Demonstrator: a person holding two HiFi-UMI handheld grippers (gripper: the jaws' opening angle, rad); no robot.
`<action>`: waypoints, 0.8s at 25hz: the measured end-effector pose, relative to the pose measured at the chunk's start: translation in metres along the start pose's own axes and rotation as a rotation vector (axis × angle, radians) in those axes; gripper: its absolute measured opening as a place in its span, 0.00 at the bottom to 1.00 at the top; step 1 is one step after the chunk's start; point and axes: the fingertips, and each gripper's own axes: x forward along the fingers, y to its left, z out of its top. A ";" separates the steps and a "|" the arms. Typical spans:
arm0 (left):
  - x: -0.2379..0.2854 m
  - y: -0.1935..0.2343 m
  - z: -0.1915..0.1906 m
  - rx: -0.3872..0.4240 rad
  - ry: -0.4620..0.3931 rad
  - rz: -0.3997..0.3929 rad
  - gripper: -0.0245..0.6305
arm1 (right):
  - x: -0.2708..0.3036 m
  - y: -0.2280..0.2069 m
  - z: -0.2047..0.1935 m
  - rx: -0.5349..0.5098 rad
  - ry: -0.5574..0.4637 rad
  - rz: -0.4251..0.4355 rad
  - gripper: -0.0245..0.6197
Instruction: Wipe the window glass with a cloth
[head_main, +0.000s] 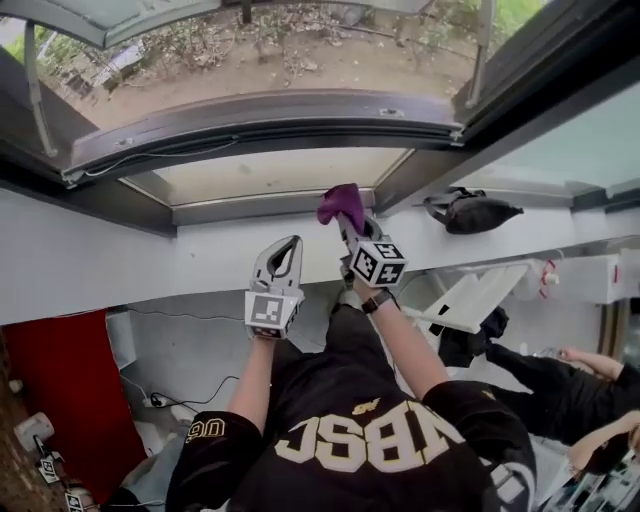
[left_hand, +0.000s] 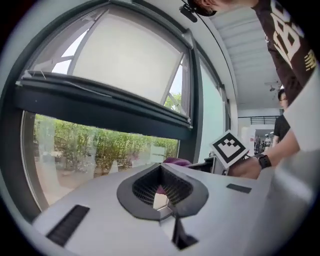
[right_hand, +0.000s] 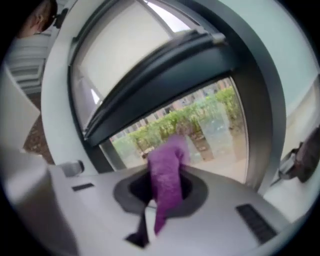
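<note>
R hand-held gripper (head_main: 345, 224): jaws clamped on the purple cloth (right_hand: 167, 181), a wad sticks out past the tips and a tail hangs down over the body. L hand-held gripper (head_main: 288, 246): jaws together at the tips, nothing btwn them in its own view. I hold it below the window glass (head_main: 270, 172), apart from it, idle.

Cloth sits up at the glass's lower right corner, right by the bottom frame. Can't tell if it's touching the pane or only the frame/sill: in the head view it overlaps the frame edge, in the R gripper view its top overlaps the glass. No view settles contact.

Progress: cloth is gripped and up at the pane, so the grab part is covered. How much of the glass is wiped I can't say: no streaks, wet marks or clean/dirty boundary visible, and trees show through evenly. Fits either a pass starting at that corner or one finishing there. Most of the pane lies to the left of the cloth and above it. Upper sash above the glass is tilted open, with nothing on it.
</note>
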 end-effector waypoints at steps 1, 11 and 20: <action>-0.011 0.002 0.012 0.002 -0.010 -0.020 0.06 | -0.010 0.025 0.011 -0.039 -0.022 0.002 0.10; -0.133 0.085 0.120 0.038 -0.102 0.076 0.06 | -0.054 0.248 0.079 -0.251 -0.222 0.084 0.10; -0.142 0.102 0.165 0.128 -0.134 0.172 0.06 | -0.075 0.288 0.112 -0.432 -0.249 0.063 0.10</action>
